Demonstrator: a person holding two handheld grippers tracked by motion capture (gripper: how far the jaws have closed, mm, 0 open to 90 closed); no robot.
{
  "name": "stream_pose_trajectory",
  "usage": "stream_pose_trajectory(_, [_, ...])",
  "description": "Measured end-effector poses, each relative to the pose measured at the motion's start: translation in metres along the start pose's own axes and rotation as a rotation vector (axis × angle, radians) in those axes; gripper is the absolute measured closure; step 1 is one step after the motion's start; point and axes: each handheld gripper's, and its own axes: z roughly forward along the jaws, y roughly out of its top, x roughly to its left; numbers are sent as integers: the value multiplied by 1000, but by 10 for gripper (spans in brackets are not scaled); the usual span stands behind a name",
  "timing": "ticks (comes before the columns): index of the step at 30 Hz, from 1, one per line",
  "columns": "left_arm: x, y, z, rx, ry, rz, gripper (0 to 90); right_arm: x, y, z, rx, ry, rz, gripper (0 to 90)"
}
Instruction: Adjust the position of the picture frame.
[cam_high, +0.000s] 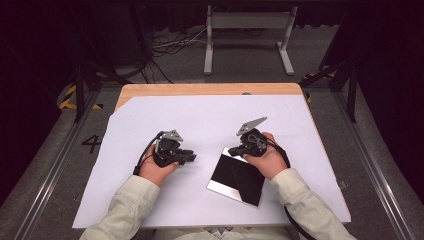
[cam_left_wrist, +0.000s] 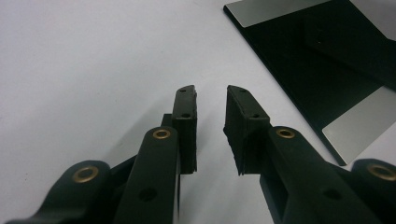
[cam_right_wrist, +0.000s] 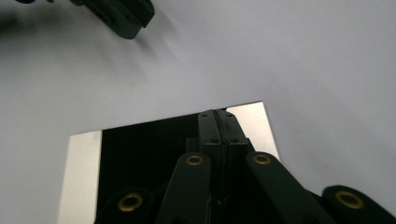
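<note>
A square mirror-like plate (cam_high: 235, 177) lies flat on the white sheet (cam_high: 200, 120), its face dark with bright strips at the edges. My right gripper (cam_high: 231, 151) hovers over the plate's far left corner, jaws pressed together with nothing between them. In the right gripper view its tips (cam_right_wrist: 217, 114) point across the plate (cam_right_wrist: 140, 154) near its far edge. My left gripper (cam_high: 189, 158) rests to the left of the plate, apart from it. In the left gripper view its jaws (cam_left_wrist: 210, 100) stand open over bare sheet, the plate (cam_left_wrist: 303, 60) off to the upper right.
The sheet covers most of a wooden table (cam_high: 210, 89), whose far edge shows bare. On the floor beyond stand a grey metal frame (cam_high: 247, 35) and some cables (cam_high: 170, 45). The other gripper (cam_right_wrist: 121, 16) shows at the top left of the right gripper view.
</note>
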Motion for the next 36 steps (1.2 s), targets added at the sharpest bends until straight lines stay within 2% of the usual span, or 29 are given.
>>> stream_pose_trajectory(6, [0,0,1,5,-1,-1,741,8,-16,-22,-6,21,13,900])
stream_pose_trajectory(13, [0,-2,2,10,-3,-5,740,21,-26,-39,21,27,-32,900])
stream_pose_trajectory(17, [1,-2,3,13,-3,-3,737,31,-37,-48,39,50,-55,900])
stream_pose_trajectory(28, [0,-2,4,17,-8,5,732,50,-56,-54,81,90,-101,900])
stream_pose_trajectory(34, [2,-3,3,21,-4,4,732,61,-62,-52,137,151,-150,900])
stream_pose_trajectory(36, [2,-3,3,21,-5,5,732,64,-65,-51,161,165,-151,900])
